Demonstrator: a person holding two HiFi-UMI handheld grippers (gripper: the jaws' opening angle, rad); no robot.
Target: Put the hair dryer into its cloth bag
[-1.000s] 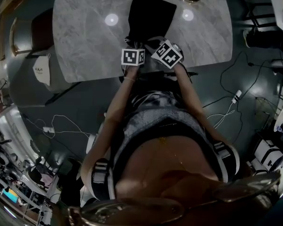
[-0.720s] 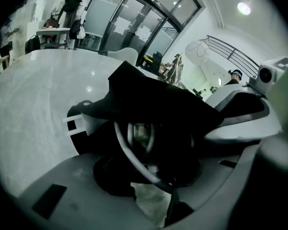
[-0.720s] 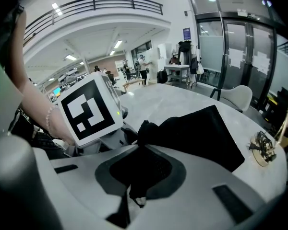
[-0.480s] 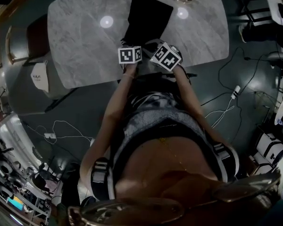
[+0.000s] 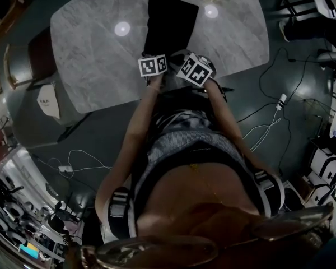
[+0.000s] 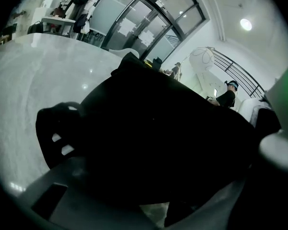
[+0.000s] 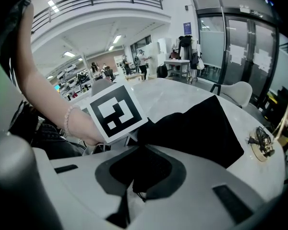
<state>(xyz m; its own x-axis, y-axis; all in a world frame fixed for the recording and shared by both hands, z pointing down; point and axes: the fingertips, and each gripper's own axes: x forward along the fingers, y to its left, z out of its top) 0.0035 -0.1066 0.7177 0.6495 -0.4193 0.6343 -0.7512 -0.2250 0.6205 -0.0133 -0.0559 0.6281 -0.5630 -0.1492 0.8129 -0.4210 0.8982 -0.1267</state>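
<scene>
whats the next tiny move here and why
Probably lift the right gripper slightly to open the cloth bag: its jaws pinch the bag's near edge, the bag lies flat on the table, and the left gripper has something dark between its jaws.

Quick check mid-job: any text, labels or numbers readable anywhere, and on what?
Nothing reads clearly.
Left marker cube, right marker cube: square patterns, no letters.
White item left of the table: print too small.
Blue wall sign: blurred.
Sheets on the glass doors: blurred.

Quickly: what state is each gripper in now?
Left gripper: a black mass fills its jaws; grip cannot be told.
Right gripper: closed on the flat black cloth bag.
</scene>
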